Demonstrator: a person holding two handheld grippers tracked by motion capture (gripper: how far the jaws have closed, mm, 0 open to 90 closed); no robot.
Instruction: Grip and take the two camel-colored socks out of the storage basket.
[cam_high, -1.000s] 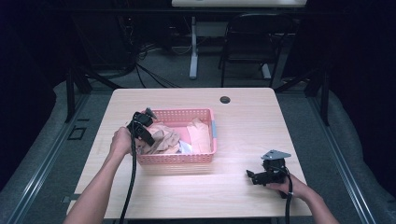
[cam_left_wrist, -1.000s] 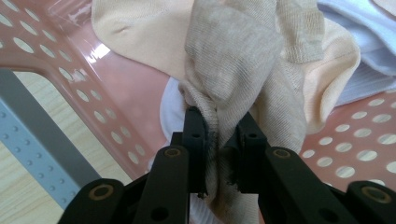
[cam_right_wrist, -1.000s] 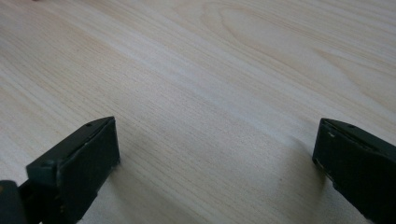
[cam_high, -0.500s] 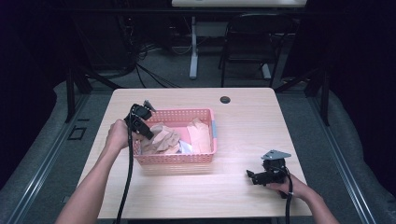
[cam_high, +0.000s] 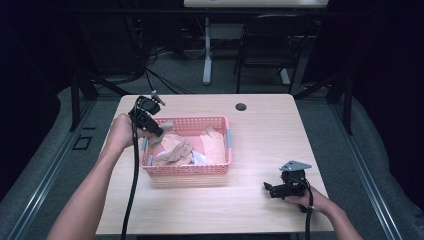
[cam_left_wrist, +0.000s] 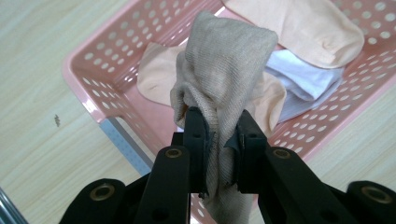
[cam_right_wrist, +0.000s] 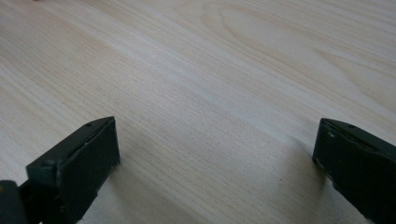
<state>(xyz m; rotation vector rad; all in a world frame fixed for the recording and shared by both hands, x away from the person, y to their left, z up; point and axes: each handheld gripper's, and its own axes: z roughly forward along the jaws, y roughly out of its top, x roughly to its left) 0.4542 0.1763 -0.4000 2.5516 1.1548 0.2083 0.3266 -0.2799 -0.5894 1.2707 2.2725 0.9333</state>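
Note:
A pink perforated basket (cam_high: 220, 167) (cam_left_wrist: 98, 109) stands on the wooden table, holding peach, tan and white cloth pieces. My left gripper (cam_high: 157, 131) (cam_left_wrist: 219, 133) hangs over the basket's left end, shut on a beige knit sock (cam_left_wrist: 224, 70) (cam_high: 162, 131) that dangles above the other cloths. Peach cloth (cam_high: 176, 149) (cam_left_wrist: 299, 28) and a white piece (cam_left_wrist: 308, 79) lie below it in the basket. My right gripper (cam_high: 270, 189) (cam_right_wrist: 215, 158) rests low over the bare table near the front right, open, with nothing between its jaws.
A small dark round hole (cam_high: 241, 106) sits near the table's far edge. A black chair (cam_high: 265, 47) and cables stand on the floor beyond the table. Bare wood (cam_right_wrist: 210, 70) lies in front of the right gripper.
My left gripper has risen from the basket's contents, lifting the beige sock with it. The right gripper has stayed where it was.

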